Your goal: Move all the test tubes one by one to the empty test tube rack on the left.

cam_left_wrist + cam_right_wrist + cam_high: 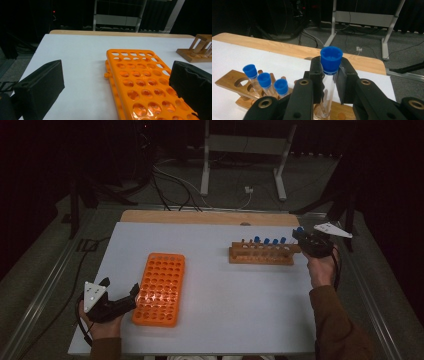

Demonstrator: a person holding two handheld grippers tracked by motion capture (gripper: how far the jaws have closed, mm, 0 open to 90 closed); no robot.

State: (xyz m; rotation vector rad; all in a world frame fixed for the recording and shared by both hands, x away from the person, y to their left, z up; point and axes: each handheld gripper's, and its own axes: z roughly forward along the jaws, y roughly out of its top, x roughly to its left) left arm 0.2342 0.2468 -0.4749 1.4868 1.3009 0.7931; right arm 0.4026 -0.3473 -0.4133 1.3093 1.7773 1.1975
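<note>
An orange tube rack [160, 289] [140, 85] with many empty holes lies flat on the white table [215, 285]. My left gripper [120, 292] [117, 90] is open at the rack's near left corner, one jaw over the rack. A wooden rack [261, 254] [234, 85] at the far right holds clear tubes with blue caps [265, 241] [265, 80]. My right gripper [300, 236] [331, 80] is shut on one blue-capped tube [329, 75] at the wooden rack's right end; the tube stands upright, its lower end in the rack's hole.
A wooden board edge [200, 217] runs along the table's far side. Beyond it stand a white metal frame [245, 155] and loose cables [175, 185] on the floor. The wide stretch of table between the two racks is bare.
</note>
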